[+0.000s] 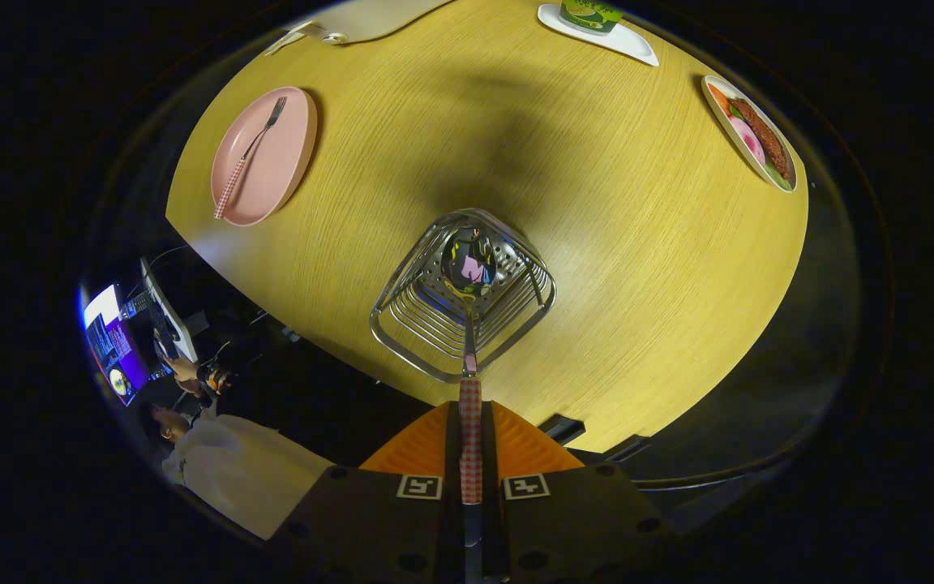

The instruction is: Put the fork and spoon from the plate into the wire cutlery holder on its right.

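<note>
**Round wooden table and what sits on it**

A round table [597, 243] with a pale yellow wood-grain top carries everything here. Near the gripper's side stands the wire cutlery holder [462, 296], resting directly on the wood close to the table's near edge. Far to the left lies a pink plate [284, 162], well apart from the holder. At the far right edge sits a white oblong dish [751, 134] with food on it. At the far side a flat white tray [633, 42] lies on the top, bearing a green cup [590, 15]. Further left along the far edge a pale flat object [362, 20] overlaps the rim; what it is cannot be told.
</note>
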{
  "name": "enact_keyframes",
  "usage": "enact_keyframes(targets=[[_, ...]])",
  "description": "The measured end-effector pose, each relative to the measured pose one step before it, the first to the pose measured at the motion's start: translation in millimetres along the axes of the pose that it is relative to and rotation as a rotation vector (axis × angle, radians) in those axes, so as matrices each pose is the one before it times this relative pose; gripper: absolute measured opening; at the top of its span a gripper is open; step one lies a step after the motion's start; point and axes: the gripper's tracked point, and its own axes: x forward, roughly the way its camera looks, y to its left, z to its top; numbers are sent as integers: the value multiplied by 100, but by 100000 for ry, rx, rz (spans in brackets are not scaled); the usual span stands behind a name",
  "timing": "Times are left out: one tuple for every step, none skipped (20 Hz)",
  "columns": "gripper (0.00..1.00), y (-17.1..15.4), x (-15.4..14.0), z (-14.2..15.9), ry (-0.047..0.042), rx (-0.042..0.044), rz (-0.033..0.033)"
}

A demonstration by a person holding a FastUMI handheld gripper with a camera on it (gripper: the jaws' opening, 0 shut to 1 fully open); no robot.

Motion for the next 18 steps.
enact_keyframes(targets=[[13, 300, -154, 140, 611, 1277, 761], [18, 491, -267, 395, -784, 380, 2080], [17, -31, -254, 499, -1956, -353, -499], [27, -21, -393, 595, -3024, -540, -342], [36, 123, -295, 444, -2992, -17, -50], [56, 255, -512, 432, -2819, -71, 367], [58, 388, -390, 325, -2935, 47, 1399], [69, 449, -407, 298, -2696, 698, 1324], [80, 387, -446, 222, -2860, 1041, 1187], [96, 16, -488, 31, -2331, 506, 274], [98, 44, -414, 112, -2669, 302, 21], [100, 64, -326, -138, -2147, 1014, -416], [99, 316, -484, -33, -2559, 1314, 479], [100, 338, -481, 188, -3494, 1287, 661], [100, 333, -483, 468, -4475, 574, 632], [100, 320, -553, 457, -4788, 324, 520], [99, 347, -590, 387, -4460, 347, 275], [100, 540, -659, 149, -4475, 237, 73]])
